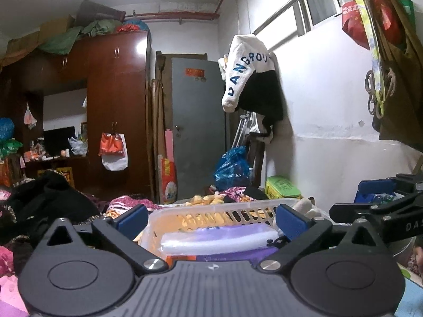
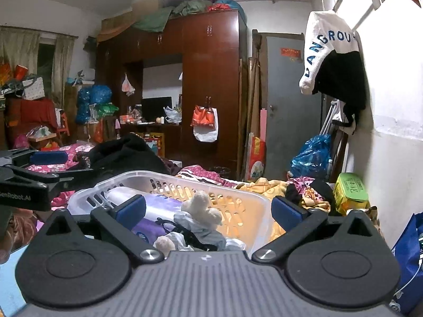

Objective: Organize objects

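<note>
A clear plastic basket (image 1: 238, 207) sits on the bed in front of both grippers; it also shows in the right wrist view (image 2: 253, 198). Inside lie a purple and white plastic package (image 1: 219, 237), also in the right wrist view (image 2: 161, 206), and a small plush toy in grey clothes (image 2: 201, 211), whose top shows in the left wrist view (image 1: 304, 206). My left gripper (image 1: 211, 219) is open and empty over the basket's near side. My right gripper (image 2: 208, 210) is open and empty, with the plush toy between its fingers. Each gripper shows at the edge of the other's view.
The bed is covered with patterned quilts (image 2: 206, 171) and a black garment (image 2: 127, 153). A green box (image 2: 350, 187) and a blue plastic bag (image 2: 312, 155) sit by the right wall. A blue bag (image 2: 409, 259) is at the near right. Wardrobe (image 2: 211, 79) and door behind.
</note>
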{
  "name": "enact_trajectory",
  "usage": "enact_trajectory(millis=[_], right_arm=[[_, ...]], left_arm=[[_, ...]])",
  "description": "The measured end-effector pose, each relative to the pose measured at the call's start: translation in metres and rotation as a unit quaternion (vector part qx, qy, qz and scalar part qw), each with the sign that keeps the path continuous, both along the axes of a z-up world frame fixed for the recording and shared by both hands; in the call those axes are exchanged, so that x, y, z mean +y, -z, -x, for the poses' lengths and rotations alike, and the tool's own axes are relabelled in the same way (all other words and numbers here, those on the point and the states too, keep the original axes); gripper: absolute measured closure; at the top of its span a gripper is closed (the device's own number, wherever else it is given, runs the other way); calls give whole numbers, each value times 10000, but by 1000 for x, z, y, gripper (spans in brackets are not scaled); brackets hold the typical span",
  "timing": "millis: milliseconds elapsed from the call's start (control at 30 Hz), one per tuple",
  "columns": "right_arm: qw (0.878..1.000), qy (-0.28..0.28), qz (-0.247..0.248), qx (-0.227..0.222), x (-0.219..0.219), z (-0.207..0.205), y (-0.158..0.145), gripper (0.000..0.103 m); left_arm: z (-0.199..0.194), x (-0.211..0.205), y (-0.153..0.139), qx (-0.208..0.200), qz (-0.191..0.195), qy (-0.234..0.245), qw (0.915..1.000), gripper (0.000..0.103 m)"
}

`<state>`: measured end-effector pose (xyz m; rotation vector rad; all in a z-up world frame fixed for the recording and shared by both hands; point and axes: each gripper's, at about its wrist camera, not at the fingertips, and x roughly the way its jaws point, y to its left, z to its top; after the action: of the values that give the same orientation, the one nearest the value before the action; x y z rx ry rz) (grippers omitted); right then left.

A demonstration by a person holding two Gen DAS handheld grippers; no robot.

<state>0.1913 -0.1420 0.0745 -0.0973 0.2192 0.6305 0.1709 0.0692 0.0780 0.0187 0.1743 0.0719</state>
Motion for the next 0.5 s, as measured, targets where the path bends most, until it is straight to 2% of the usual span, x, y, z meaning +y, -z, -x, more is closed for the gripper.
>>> enact_trajectory(millis=[367, 500], right_arm=[[9998, -62, -93, 149, -6, 2, 3, 0], [9975, 118, -145, 680, -14, 11, 2, 0]], left_arm=[[17, 4, 12, 224, 204, 71, 9995, 0], [43, 6, 13, 374, 388, 92, 9985, 0]])
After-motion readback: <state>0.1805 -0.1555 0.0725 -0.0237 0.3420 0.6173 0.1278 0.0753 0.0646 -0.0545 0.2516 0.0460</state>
